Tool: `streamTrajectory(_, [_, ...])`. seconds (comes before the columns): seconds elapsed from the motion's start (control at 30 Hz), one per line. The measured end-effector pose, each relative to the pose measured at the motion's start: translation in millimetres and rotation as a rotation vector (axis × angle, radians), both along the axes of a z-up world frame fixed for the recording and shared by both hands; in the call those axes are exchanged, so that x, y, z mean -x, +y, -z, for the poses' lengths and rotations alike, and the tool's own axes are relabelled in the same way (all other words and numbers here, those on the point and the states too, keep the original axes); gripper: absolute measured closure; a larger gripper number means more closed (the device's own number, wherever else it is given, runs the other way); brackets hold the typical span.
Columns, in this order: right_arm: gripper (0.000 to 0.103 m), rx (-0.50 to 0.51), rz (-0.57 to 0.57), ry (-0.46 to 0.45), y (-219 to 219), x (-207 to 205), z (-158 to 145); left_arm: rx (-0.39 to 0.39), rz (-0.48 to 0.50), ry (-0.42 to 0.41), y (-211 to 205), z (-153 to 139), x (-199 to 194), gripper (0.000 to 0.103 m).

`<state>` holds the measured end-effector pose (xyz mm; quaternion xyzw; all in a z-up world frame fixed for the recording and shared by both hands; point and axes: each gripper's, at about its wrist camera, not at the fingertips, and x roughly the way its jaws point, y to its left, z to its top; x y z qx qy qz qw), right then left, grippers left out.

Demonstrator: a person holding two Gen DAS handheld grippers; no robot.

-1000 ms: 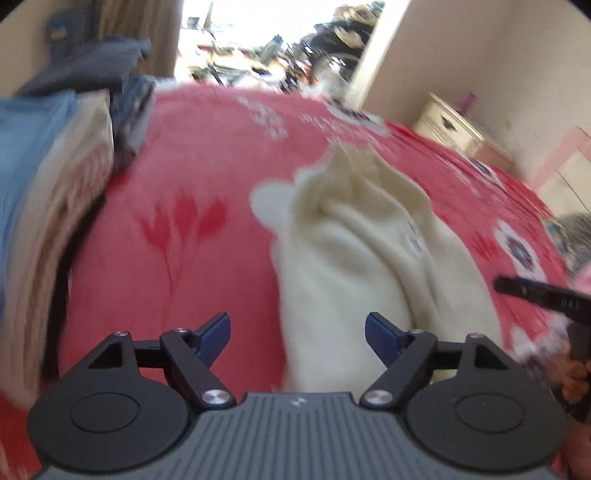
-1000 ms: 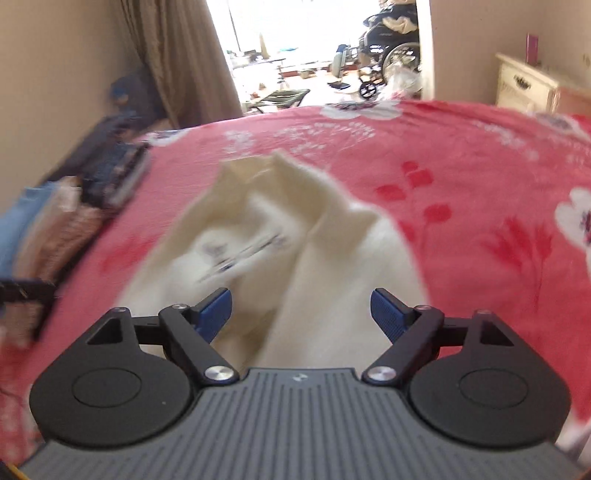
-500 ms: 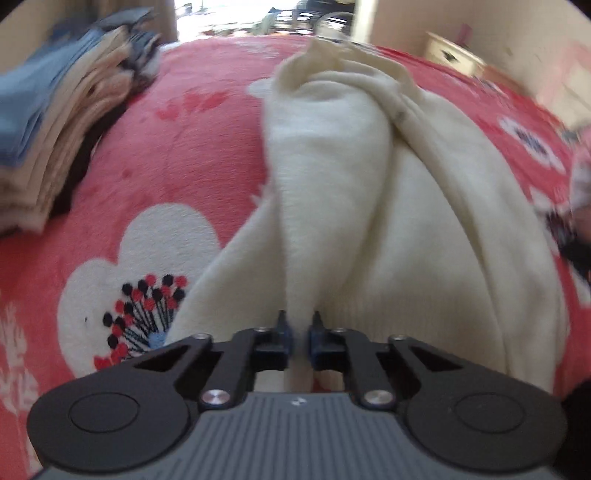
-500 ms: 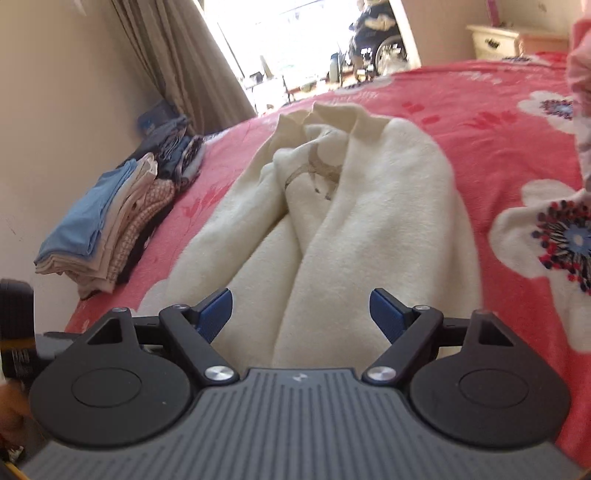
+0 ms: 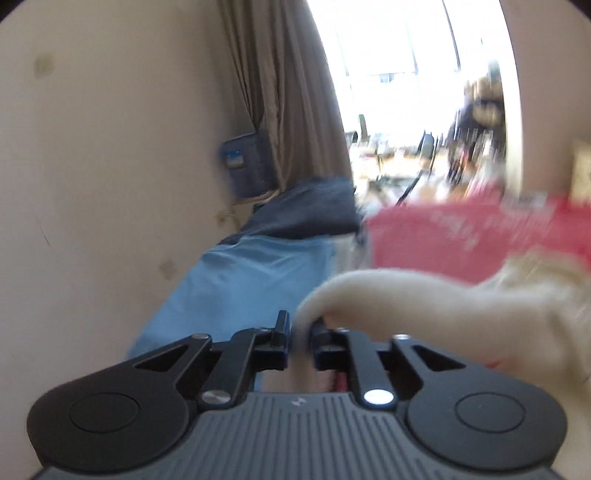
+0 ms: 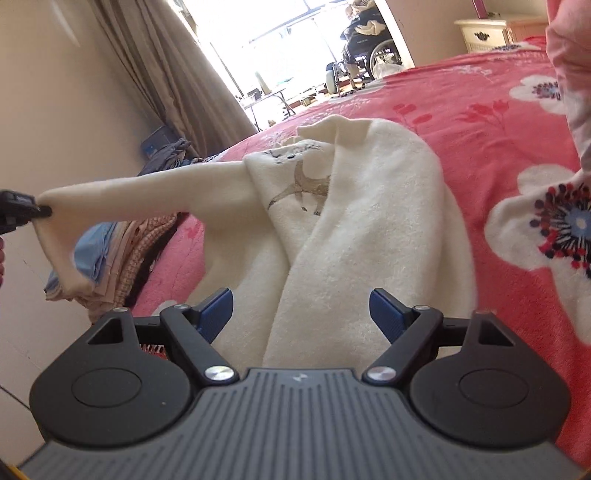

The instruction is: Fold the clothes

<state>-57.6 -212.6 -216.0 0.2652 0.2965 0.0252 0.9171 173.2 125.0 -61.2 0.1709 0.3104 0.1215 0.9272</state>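
Observation:
A cream fleece garment (image 6: 369, 229) with a grey animal print lies crumpled on the red flowered bed. My left gripper (image 5: 300, 332) is shut on one cream sleeve (image 5: 388, 295) and holds it lifted and stretched out to the left; in the right wrist view the left gripper (image 6: 22, 210) shows at the far left edge with the sleeve (image 6: 140, 195) taut. My right gripper (image 6: 301, 310) is open and empty, low over the near hem of the garment.
A stack of folded clothes (image 6: 122, 254), blue on top (image 5: 255, 280), sits by the beige wall on the left. The red flowered blanket (image 6: 498, 140) covers the bed. A curtain (image 6: 166, 62), bright doorway and a white cabinet (image 6: 487, 33) lie beyond.
My left gripper, shut on the sleeve, has lifted and swung left, pulling the sleeve out over the folded stack. My right gripper stayed open and moved slightly closer to the garment.

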Motion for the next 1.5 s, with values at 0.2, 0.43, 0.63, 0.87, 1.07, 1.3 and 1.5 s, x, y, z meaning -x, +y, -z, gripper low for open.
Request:
streamTrajectory(0.2, [0.022,-0.077,0.065,0.034,-18,-6,10,0.081,0.091,0.120,-22,31,39,0.050])
streamTrajectory(0.43, [0.021,-0.097,0.071,0.057,-24,-7,12,0.399,0.179,0.231,-40,53,97,0.029])
streamTrajectory(0.63, [0.020,0.146,-0.131,0.114,26,2,-6,0.607,0.088,0.326,-59,126,99,0.038])
streamTrajectory(0.87, [0.020,0.459,-0.240,0.253,89,7,-2,0.702,0.057,0.294,-45,181,118,0.043])
streamTrajectory(1.07, [0.065,0.502,-0.220,0.390,92,-15,23,0.706,0.119,0.244,-46,175,112,0.043])
streamTrajectory(1.3, [0.094,0.369,-0.160,0.307,47,-8,-38,0.799,0.119,0.285,-43,179,104,0.043])
streamTrajectory(1.5, [0.094,0.153,-0.168,0.259,-7,-24,-85,0.892,0.086,0.317,-37,183,98,0.043])
